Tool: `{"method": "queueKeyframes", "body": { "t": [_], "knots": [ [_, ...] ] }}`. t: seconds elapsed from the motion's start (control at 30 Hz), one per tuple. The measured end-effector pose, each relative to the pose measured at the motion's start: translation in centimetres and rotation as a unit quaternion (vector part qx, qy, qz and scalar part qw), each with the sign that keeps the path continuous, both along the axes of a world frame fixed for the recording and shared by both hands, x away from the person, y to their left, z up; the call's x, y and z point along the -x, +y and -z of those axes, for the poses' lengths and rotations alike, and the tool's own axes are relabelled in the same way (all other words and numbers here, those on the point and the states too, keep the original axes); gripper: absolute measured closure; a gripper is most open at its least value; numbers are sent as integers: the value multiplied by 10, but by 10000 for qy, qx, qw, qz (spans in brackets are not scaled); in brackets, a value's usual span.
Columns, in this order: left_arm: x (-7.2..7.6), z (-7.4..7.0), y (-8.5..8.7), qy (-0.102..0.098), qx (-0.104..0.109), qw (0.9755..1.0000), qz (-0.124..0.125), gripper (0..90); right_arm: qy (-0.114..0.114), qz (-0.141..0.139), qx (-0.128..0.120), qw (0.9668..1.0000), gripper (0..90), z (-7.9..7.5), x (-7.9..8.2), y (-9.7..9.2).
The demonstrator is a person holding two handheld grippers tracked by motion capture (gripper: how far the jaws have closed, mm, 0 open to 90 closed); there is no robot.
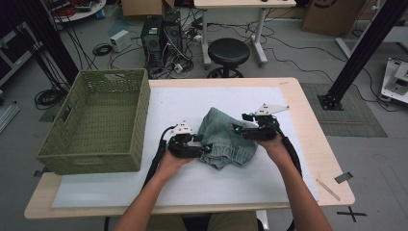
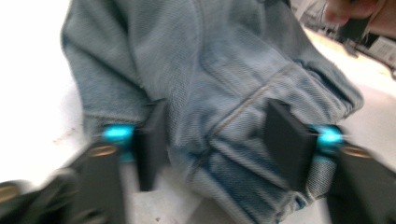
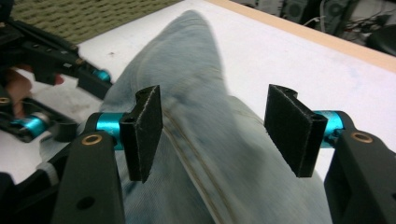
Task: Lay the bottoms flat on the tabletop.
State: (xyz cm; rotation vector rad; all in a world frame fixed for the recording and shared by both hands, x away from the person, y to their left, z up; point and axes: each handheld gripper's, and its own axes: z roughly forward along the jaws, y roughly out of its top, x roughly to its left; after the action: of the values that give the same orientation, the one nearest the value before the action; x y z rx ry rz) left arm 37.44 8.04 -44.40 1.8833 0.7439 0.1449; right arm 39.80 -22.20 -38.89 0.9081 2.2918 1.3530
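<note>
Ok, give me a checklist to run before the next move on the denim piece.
1. Denim piece lies bunched on the white mat: ok.
2. Left tongs straddle a fold of denim, pads not clearly pressing: cannot tell if gripped.
3. Right tongs stand open above the denim, nothing clamped: not ok for lifting.
4. Green basket sits at the table's left, nothing visible inside: ok.
5. Mat between denim and basket is free: ok.
</note>
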Motion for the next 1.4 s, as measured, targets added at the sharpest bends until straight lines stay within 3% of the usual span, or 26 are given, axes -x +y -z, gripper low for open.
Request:
{"method": "queueKeyframes", "body": {
  "t": [0.07,0.2,0.23,0.4,0.5,0.6,0.73,0.83,0.9,0.97,1.0,1.07,1.13,1.17,1.2,1.3,1.4],
  "knots": [
    [-1,0,-2,88,51,9999,-95,626,-9,53,-63,10000,379,-1,2,-7],
    [-2,-5,6,-12,179,9994,-296,878,-12,51,-87,9999,388,-2,5,-17],
    [-4,-6,11,20,271,9990,-343,878,-26,23,-80,10000,393,-3,7,-19],
    [-6,-6,20,-34,233,9986,-474,878,-96,-172,-24,9998,424,-3,17,-20],
    [-6,-6,19,-116,279,9984,-475,876,-140,-437,138,9988,436,-1,25,-16],
    [-8,-7,21,-175,344,9979,-521,880,-180,-591,543,9966,433,5,32,-7],
    [-10,-11,26,-265,367,9968,-666,897,-124,-868,649,9940,424,11,38,2],
    [-13,-14,32,-310,433,9952,-817,897,-109,-1276,672,9895,422,11,42,9],
    [-14,-16,36,-304,437,9949,-852,897,-43,-1516,853,9847,387,14,44,14],
    [-13,-16,39,-327,445,9949,-841,896,-8,-1649,1254,9783,377,23,43,25],
    [-13,-16,40,-342,415,9951,-831,896,-4,-1662,1350,9768,378,26,42,29],
    [-12,-14,40,-347,423,9952,-816,884,35,-1647,1307,9776,480,27,36,33],
    [-12,-13,41,-315,454,9952,-807,827,-27,-1695,1399,9755,711,24,33,37],
    [-11,-13,41,-316,466,9952,-802,812,-60,-1687,1485,9744,781,24,32,38],
    [-11,-13,41,-305,476,9952,-804,780,-85,-1569,1666,9734,819,23,30,42],
    [-10,-14,41,-327,465,9954,-769,736,-97,-1532,1792,9718,862,22,24,50],
    [-8,-14,42,-344,472,9956,-737,665,-126,-1429,1626,9762,884,16,19,51]
  ]
}}
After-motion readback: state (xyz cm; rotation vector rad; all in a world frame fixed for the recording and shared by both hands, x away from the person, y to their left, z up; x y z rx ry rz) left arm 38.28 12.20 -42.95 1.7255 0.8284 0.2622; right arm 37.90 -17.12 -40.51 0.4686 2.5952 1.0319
